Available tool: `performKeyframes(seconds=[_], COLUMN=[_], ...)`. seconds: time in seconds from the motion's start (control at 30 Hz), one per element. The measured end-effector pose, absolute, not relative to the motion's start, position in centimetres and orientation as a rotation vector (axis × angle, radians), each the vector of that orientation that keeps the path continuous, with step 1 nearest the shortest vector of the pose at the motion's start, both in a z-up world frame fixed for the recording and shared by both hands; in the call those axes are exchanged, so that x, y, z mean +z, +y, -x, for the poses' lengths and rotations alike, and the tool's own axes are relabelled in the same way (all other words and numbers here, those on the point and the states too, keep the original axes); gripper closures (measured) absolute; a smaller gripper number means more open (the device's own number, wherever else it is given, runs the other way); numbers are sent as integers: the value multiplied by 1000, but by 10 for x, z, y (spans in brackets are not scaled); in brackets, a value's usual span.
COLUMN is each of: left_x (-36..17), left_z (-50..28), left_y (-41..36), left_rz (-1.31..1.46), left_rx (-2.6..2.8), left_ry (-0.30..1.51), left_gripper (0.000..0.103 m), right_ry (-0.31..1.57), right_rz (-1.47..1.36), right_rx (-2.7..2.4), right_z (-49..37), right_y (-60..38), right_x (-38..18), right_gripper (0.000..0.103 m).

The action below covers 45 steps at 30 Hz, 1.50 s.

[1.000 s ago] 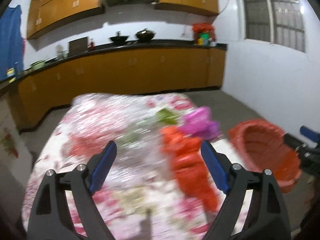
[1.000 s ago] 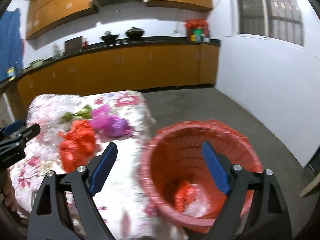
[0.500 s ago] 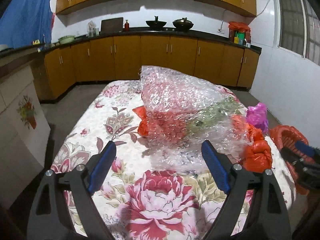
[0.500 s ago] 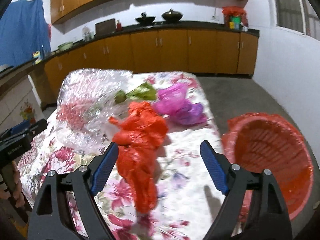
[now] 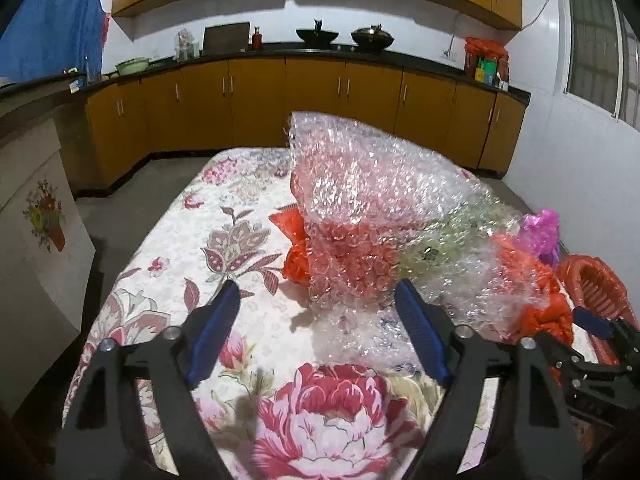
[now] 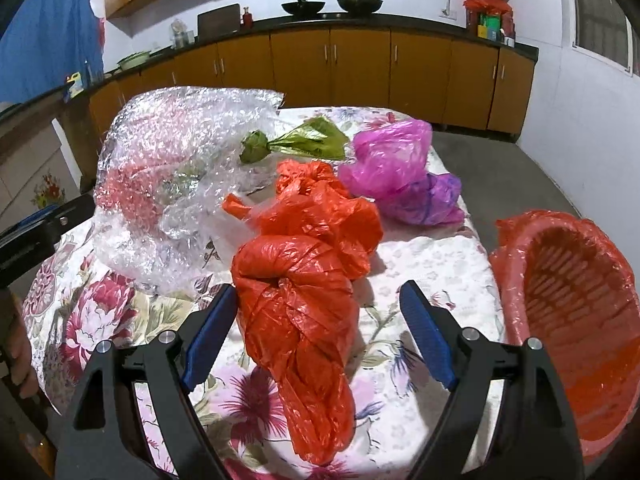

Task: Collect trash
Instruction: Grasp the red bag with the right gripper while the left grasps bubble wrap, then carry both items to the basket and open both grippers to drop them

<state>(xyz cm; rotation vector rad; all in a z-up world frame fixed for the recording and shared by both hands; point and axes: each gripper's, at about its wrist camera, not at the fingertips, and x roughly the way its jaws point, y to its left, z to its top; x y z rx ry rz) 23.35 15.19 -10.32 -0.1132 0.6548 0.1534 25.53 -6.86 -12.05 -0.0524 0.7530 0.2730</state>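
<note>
A floral-clothed bench (image 6: pixel 420 264) is carrying the trash, with a red waste basket (image 6: pixel 576 304) sitting just off its right edge. The bubble wrap sheet (image 5: pixel 380 216) is lying ahead of the left claw (image 5: pixel 318 320), whose jaws are spread wide and holding nothing. The right claw (image 6: pixel 316 312) is hovering equally wide over the red plastic bag (image 6: pixel 304 280), its left pad just touching it; closing there looks like the next move. Pink bag (image 6: pixel 396 168) and green bag (image 6: pixel 296 144) are waiting behind.

Left claw (image 5: pixel 316 330) agape, level; right claw (image 6: pixel 318 330) agape, angled down.
</note>
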Motion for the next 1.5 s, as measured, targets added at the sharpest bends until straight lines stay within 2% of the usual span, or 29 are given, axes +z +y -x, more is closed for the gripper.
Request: performKeyframes(seconds=[0.13,0.2,0.37,0.47,0.53,0.6,0.73,1.5], left_x=[-109,-112,-122,-127,-130,-132,-127,-43], left_z=[-241,-244,-255,-259,-261,-260,-255,-211], left_y=[155,155,157,159,158,159,155,127], left_rz=[131,134,161,201,209,236,214,105], left_rx=[142,135,97,45,36,-4,-6,-25], left_ry=[673,677,717,736,749,749,733,522], left_gripper=[32,32,46,62,78,88,98,100], right_ry=[773,785,782,780,779,775,764,674], right_rz=[58,63,62,58,58,61,70,42], right_rx=[298,306,315,315,315,315,312,248], right_z=[-259,-260,-256,-254,-253,-251,-247,-225], right_y=[-64,-62,-63,-66,-67,-69,-72,-114], right_x=[-125,-127,-129,-128,-127,-126,-124,-88], right_gripper=[37,50,55,55,56,56,57,60])
